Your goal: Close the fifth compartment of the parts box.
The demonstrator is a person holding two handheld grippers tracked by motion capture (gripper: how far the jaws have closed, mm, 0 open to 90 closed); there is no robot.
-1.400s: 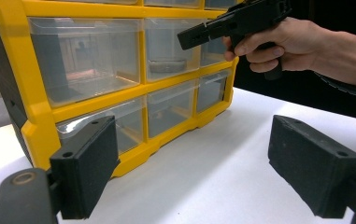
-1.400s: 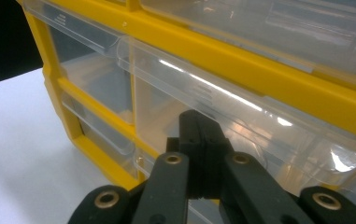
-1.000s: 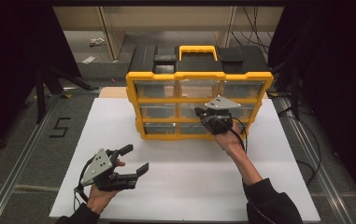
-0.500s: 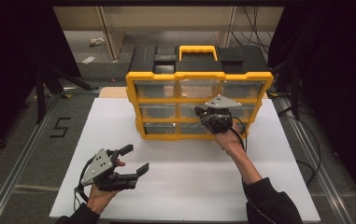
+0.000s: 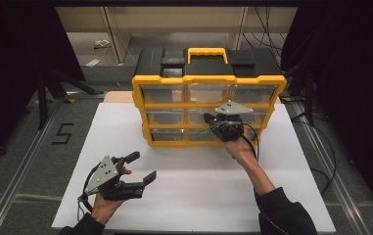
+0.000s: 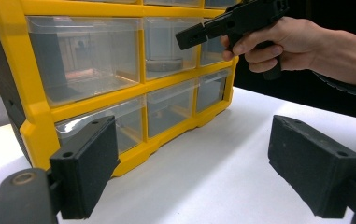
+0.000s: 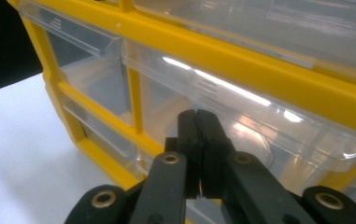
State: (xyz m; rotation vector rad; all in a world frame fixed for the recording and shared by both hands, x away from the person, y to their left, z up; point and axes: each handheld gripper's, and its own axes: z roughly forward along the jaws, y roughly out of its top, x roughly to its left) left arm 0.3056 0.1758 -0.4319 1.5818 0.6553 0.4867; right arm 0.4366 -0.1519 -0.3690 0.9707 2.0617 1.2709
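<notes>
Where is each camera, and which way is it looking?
High view: above the table, looking down at the drawer box; both forearms, left gripper, right gripper.
Left gripper view: on the left gripper, facing the drawer box; open jaws, right hand.
Right gripper view: on the right gripper, shut jaws at a drawer.
All share the drawer box.
</notes>
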